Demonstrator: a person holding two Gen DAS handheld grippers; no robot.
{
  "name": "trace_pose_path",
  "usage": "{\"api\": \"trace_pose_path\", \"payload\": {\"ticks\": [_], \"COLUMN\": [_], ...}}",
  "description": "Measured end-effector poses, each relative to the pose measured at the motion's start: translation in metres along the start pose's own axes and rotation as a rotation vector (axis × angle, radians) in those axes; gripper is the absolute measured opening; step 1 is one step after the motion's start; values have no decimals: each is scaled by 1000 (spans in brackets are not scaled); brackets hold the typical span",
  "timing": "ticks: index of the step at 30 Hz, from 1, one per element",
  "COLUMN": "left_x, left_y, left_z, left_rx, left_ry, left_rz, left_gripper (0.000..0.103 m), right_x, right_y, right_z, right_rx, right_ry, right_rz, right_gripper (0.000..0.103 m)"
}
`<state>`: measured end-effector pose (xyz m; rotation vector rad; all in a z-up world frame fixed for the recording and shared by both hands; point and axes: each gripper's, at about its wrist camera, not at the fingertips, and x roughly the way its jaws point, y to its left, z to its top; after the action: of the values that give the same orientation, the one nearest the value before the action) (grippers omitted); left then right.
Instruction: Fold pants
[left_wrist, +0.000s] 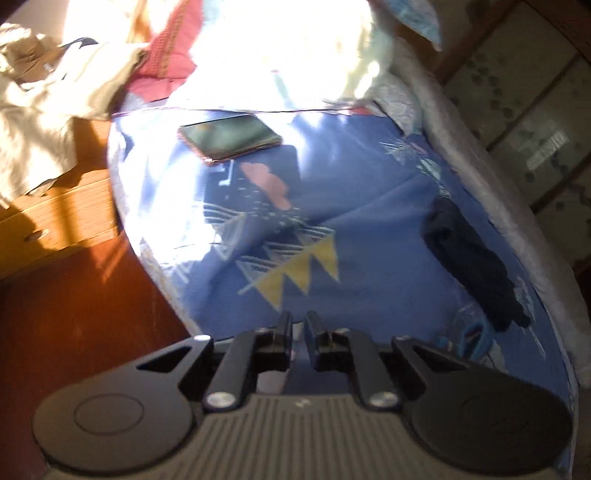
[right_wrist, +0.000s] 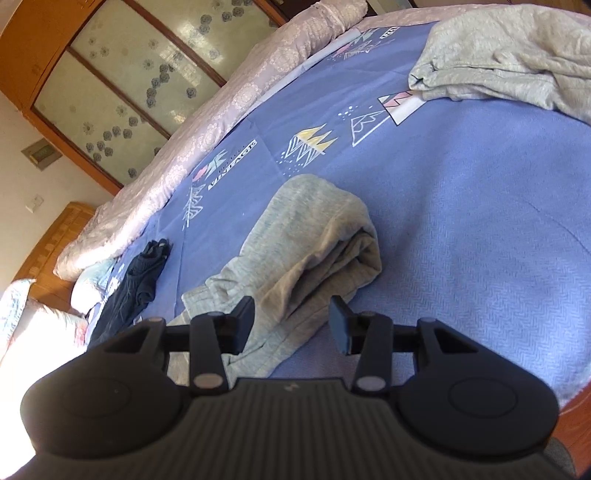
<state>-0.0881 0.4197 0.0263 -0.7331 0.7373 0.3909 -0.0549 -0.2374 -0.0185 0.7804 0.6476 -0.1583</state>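
Note:
In the right wrist view, grey pants (right_wrist: 306, 251) lie folded in a bundle on the blue bed sheet (right_wrist: 461, 206). My right gripper (right_wrist: 291, 321) is open and empty, just above the near end of the bundle, its fingers apart on either side of the cloth. In the left wrist view, my left gripper (left_wrist: 298, 325) has its fingers nearly together with nothing between them, over the near edge of the blue sheet (left_wrist: 369, 240). The grey pants do not show in that view.
Another grey garment (right_wrist: 517, 55) lies at the far right of the bed. A dark garment (right_wrist: 140, 277) lies near the pillows; it also shows in the left wrist view (left_wrist: 469, 258). A phone (left_wrist: 229, 136) rests on the sheet. A rolled quilt (right_wrist: 184, 147) lines the far side. Beige clothes (left_wrist: 48, 110) sit on a wooden cabinet.

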Motion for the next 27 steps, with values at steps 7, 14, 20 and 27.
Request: {"api": "trace_pose_path", "payload": {"ticks": [7, 14, 20, 27], "left_x": [28, 85, 115, 174], "left_y": [-160, -254, -284, -249], "left_z": [-40, -97, -125, -121], "left_rx": [330, 478, 531, 500], "left_ry": [94, 261, 311, 349], "left_rz": [-280, -378, -362, -137], "left_gripper": [26, 26, 27, 6], "right_x": [-7, 18, 46, 47], "right_y": [-36, -68, -42, -34], "right_z": [12, 29, 36, 26], "right_rx": [104, 315, 217, 140], "right_ry": [-27, -4, -14, 28], "right_rz": [8, 51, 6, -23], "right_gripper": [59, 65, 70, 29]}}
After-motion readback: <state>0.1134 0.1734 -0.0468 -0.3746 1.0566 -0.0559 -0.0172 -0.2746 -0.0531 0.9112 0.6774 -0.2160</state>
